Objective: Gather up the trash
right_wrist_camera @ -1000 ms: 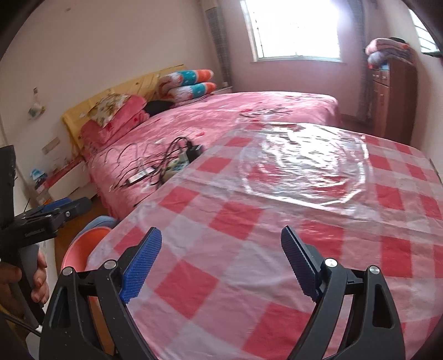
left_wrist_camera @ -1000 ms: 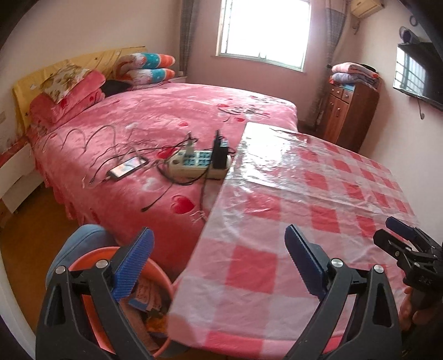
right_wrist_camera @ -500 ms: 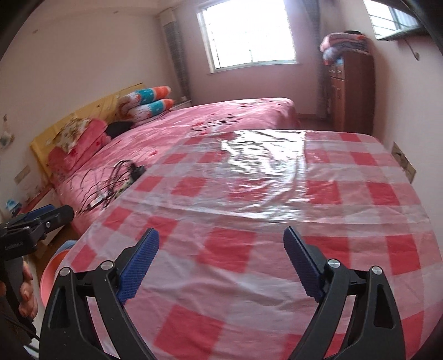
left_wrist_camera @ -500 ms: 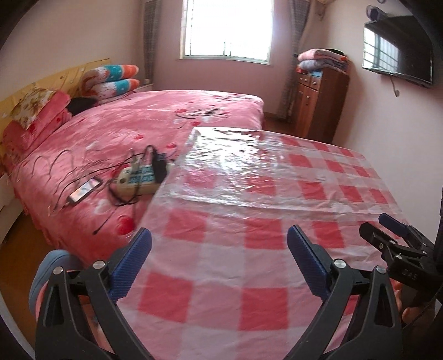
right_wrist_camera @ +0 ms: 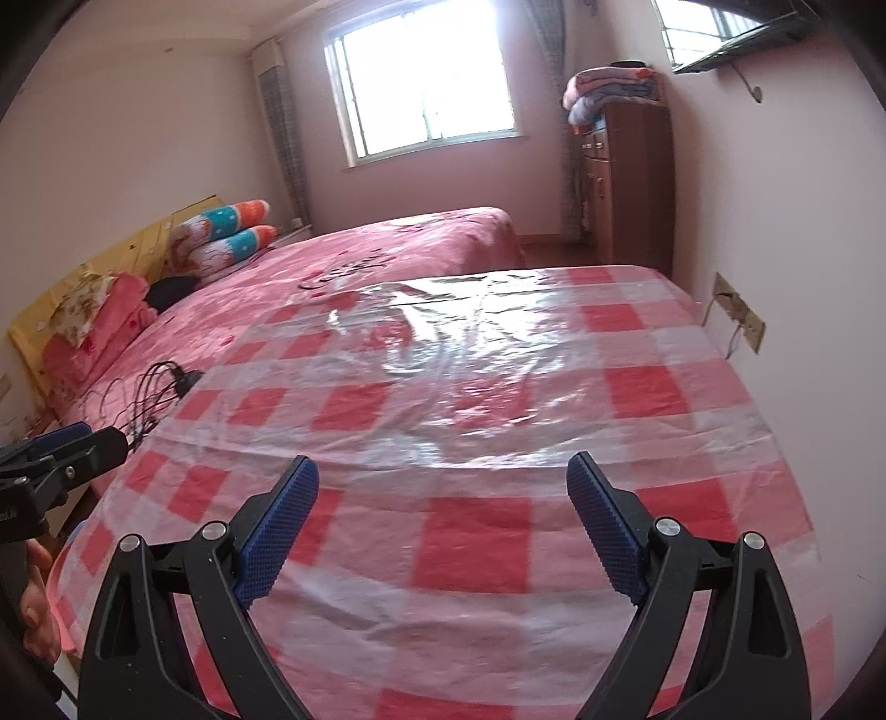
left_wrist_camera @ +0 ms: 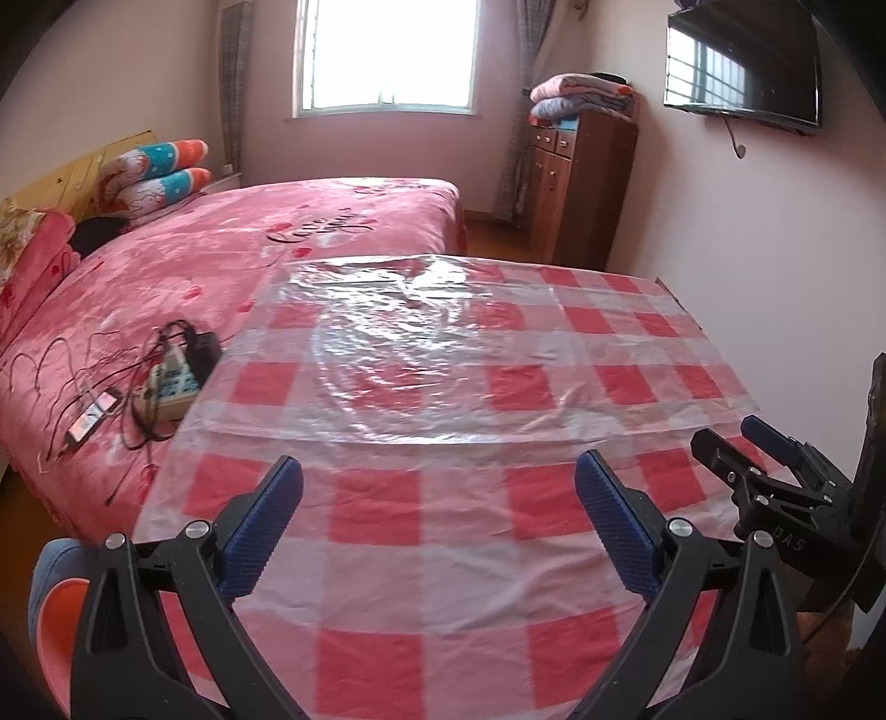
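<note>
A home bedroom is showing here: a wide bed under a pink heart-print blanket point(left_wrist_camera: 232, 266) is lying ahead-left of the fingers, rolled patterned pillows point(left_wrist_camera: 155, 171) are stacking at its yellow wooden headboard point(right_wrist_camera: 111, 260), and a dark wooden dresser point(left_wrist_camera: 581, 183) is carrying folded quilts point(left_wrist_camera: 581, 99) ahead-right, beneath a wall-mounted flat black television point(left_wrist_camera: 742, 61).

You face a pink-walled bedroom lit by a bright window point(left_wrist_camera: 387, 52) in the far wall. A bed point(left_wrist_camera: 221, 260) in a pink floral cover fills the left, with rolled bolsters point(left_wrist_camera: 155, 171) at its yellow headboard point(right_wrist_camera: 111, 255). A wooden dresser point(left_wrist_camera: 581, 188) topped with folded blankets point(left_wrist_camera: 581, 97) stands right, near a wall-mounted television point(left_wrist_camera: 742, 61). A red-checked table point(left_wrist_camera: 470, 387) under clear plastic lies ahead.
</note>
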Tool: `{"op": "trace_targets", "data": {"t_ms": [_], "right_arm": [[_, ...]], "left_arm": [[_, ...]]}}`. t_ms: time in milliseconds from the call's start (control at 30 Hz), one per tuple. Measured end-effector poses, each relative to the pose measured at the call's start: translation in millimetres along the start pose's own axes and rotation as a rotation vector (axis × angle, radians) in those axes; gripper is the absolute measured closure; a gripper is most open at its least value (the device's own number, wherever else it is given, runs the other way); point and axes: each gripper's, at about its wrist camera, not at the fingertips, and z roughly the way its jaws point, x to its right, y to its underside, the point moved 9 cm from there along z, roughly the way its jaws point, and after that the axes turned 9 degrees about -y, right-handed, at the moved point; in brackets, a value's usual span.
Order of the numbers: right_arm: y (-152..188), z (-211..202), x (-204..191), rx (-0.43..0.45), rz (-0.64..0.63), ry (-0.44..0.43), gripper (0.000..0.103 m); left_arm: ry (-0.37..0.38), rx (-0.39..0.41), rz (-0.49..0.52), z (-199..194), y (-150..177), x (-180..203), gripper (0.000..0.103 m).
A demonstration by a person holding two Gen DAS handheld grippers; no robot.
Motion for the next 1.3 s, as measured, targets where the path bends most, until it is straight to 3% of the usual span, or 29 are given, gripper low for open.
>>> {"op": "trace_targets", "data": {"t_ms": [267,400,1300], "right_arm": [[-2,-9,24,0.016,0.021,0.025,0.01],[-4,-10,27,0.019,0.02,0.026,0.01],[2,-4,27,-0.027,0.029,0.009,0.01]], "left_arm": [[0.039,-0.02,0.008,12,-4,31,0.004],[-0.015,-0.018,0.03,17,-6,38,0.004],[0.04,-0.075,-0.012,35,2,37,0.004]]}}
